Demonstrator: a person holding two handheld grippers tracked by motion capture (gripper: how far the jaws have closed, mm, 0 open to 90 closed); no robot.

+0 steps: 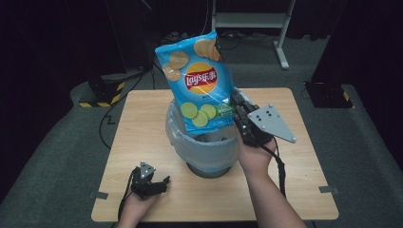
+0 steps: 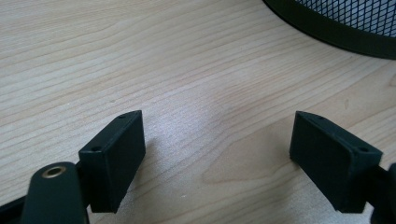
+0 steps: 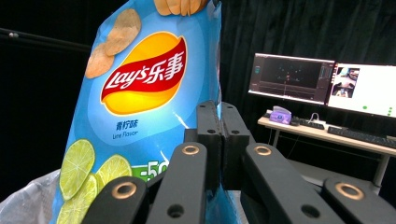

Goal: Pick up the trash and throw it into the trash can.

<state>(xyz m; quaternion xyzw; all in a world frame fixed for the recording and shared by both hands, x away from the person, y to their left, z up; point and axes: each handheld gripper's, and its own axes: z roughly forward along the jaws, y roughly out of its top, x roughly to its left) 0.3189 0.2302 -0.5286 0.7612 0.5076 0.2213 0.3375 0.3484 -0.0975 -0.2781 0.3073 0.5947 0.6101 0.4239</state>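
Observation:
A blue Lay's chip bag (image 1: 199, 85) stands upright over a black mesh bin (image 1: 209, 166) lined with a clear plastic bag (image 1: 183, 137); the chip bag's lower end is inside the bin's mouth. My right gripper (image 1: 237, 114) is shut on the chip bag's lower right edge. In the right gripper view the chip bag (image 3: 140, 93) rises to the left of the right gripper (image 3: 219, 126), whose jaws pinch its edge. My left gripper (image 1: 159, 183) rests low on the wooden table (image 1: 142, 118), left of the bin. In the left gripper view the left gripper (image 2: 217, 140) is open over bare wood.
The bin's black base (image 2: 336, 28) curves across the top right of the left gripper view. A desk with monitors (image 3: 322, 84) stands in the background. Grey carpet surrounds the table, with a metal stand (image 1: 252, 21) behind it.

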